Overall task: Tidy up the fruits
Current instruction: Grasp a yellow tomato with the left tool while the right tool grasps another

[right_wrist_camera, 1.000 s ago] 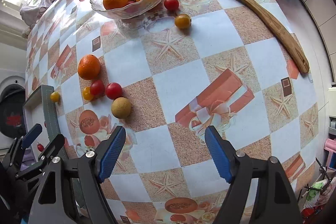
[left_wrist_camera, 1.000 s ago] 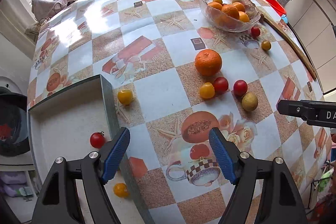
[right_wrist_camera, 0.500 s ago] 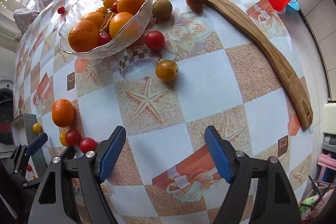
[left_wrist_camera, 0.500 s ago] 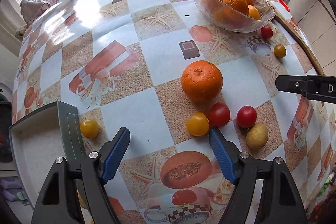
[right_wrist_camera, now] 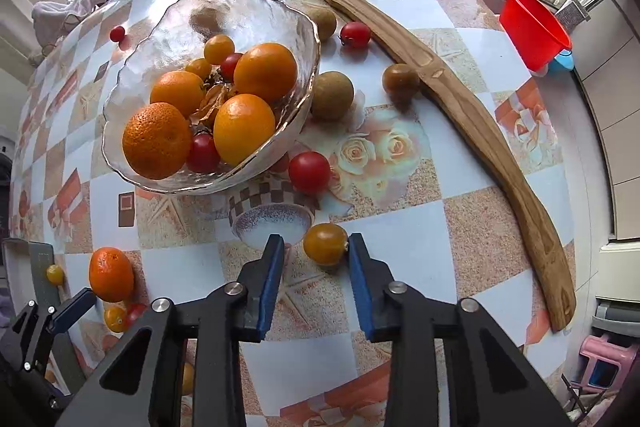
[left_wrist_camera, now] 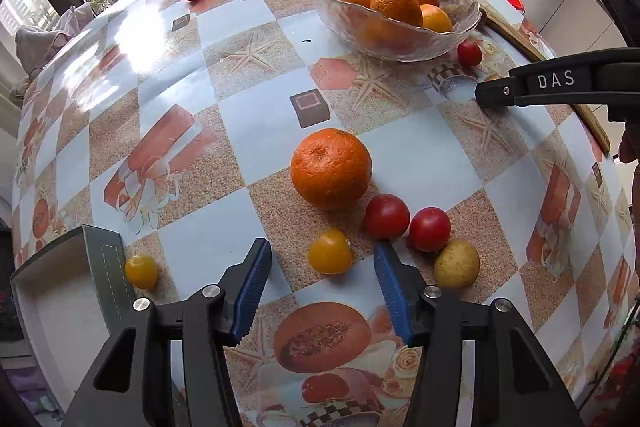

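My left gripper (left_wrist_camera: 322, 259) is open around a yellow cherry tomato (left_wrist_camera: 330, 251) that lies on the table between its blue pads. A big orange (left_wrist_camera: 331, 168), two red tomatoes (left_wrist_camera: 386, 216) and a pale round fruit (left_wrist_camera: 457, 263) lie just beyond. My right gripper (right_wrist_camera: 316, 251) is open around an orange-yellow tomato (right_wrist_camera: 325, 243), its right pad touching it. A glass bowl (right_wrist_camera: 176, 15) of oranges and small tomatoes stands ahead on the left.
A grey tray (left_wrist_camera: 102, 263) sits at the left with a yellow tomato (left_wrist_camera: 141, 270) beside it. A long wooden piece (right_wrist_camera: 460, 107) runs along the right. A red bucket (right_wrist_camera: 532, 27) stands off the table. Brownish fruits (right_wrist_camera: 332, 95) and red tomatoes (right_wrist_camera: 309, 172) lie near the bowl.
Both grippers moved forward over the table and narrowed. The left one now brackets the yellow tomato; the right one now brackets the orange-yellow tomato near the bowl.
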{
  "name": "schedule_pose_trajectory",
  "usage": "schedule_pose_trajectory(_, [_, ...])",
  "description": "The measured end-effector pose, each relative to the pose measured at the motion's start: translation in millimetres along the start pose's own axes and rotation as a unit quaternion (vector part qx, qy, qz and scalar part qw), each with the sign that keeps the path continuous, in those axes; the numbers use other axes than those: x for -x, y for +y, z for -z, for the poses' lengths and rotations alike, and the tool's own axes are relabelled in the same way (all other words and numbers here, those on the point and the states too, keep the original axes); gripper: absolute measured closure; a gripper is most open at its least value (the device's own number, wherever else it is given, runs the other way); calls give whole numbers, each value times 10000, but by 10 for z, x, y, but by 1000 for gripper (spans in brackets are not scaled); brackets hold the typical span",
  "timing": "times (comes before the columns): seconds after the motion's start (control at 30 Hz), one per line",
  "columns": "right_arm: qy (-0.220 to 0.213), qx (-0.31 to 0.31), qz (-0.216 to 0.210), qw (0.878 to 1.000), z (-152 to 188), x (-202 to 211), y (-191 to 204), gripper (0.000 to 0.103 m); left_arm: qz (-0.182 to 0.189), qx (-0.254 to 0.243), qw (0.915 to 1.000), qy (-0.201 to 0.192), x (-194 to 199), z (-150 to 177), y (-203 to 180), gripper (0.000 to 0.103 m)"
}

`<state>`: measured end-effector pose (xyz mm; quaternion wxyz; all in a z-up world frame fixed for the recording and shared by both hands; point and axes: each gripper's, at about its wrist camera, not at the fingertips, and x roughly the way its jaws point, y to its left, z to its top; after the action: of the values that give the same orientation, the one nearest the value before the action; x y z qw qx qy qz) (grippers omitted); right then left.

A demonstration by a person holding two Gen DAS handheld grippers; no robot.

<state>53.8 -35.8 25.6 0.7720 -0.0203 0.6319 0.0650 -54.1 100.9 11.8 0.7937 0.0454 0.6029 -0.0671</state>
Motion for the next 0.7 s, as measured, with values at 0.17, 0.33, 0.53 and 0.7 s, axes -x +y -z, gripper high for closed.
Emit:
schedule_pose_trajectory(0.17, [101,-109,-323,9994,84,58,-65,80,325,78,9994,27,49,-21,43,80])
schedule_pose_trajectory(0.33, [223,-260,-568,9978,292,121,-71,80,584,363,9976,70,65,7,155,81])
schedule_pose_trajectory(0.53, [338,-338,-764,9959,639,225,-35,80,677,380,9970,43,175,159,223,81])
schedule_pose_trajectory(0.7, [392,-343,-800,9954,826,288,52,80,738,433,9963,-51,354,303,258,81])
